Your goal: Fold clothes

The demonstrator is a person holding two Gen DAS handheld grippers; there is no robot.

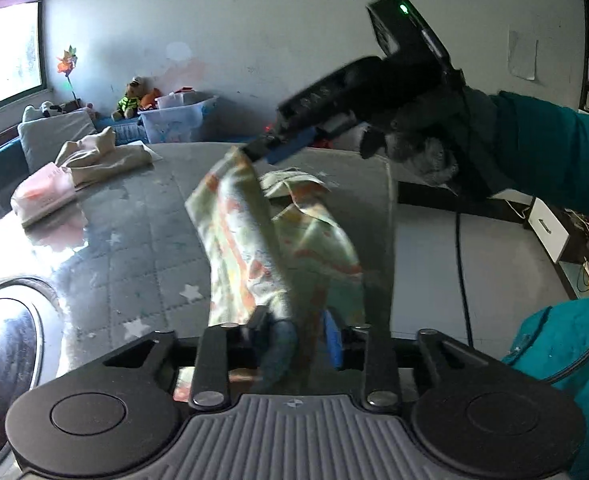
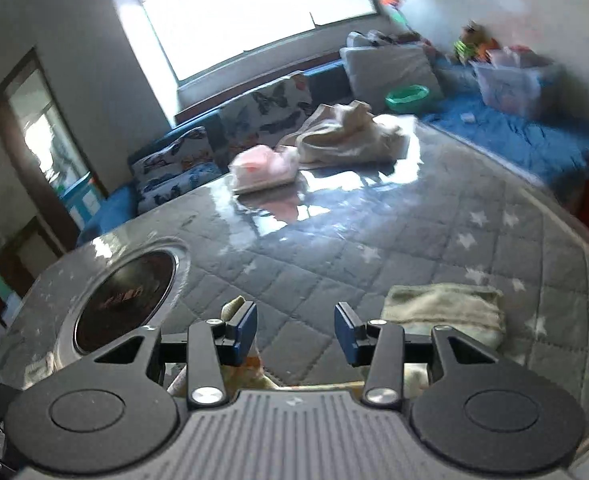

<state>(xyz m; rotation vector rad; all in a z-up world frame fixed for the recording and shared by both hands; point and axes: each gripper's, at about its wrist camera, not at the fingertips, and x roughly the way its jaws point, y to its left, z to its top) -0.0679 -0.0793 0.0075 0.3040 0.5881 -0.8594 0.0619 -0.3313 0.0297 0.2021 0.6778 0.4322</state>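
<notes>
Both jaws partly hidden by the printed garment (image 1: 254, 240).

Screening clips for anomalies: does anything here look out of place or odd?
The patterned garment is bunched and twisted in the air, one corner seemingly caught on a finger of the right gripper although its jaws stand open with nothing between them. Far back, a beige garment lies crumpled.

Quilted tabletop (image 2: 374, 240) glossy; printed garment (image 1: 254, 232) soft cloth; gripper pads (image 2: 244, 330) matt plastic.
</notes>
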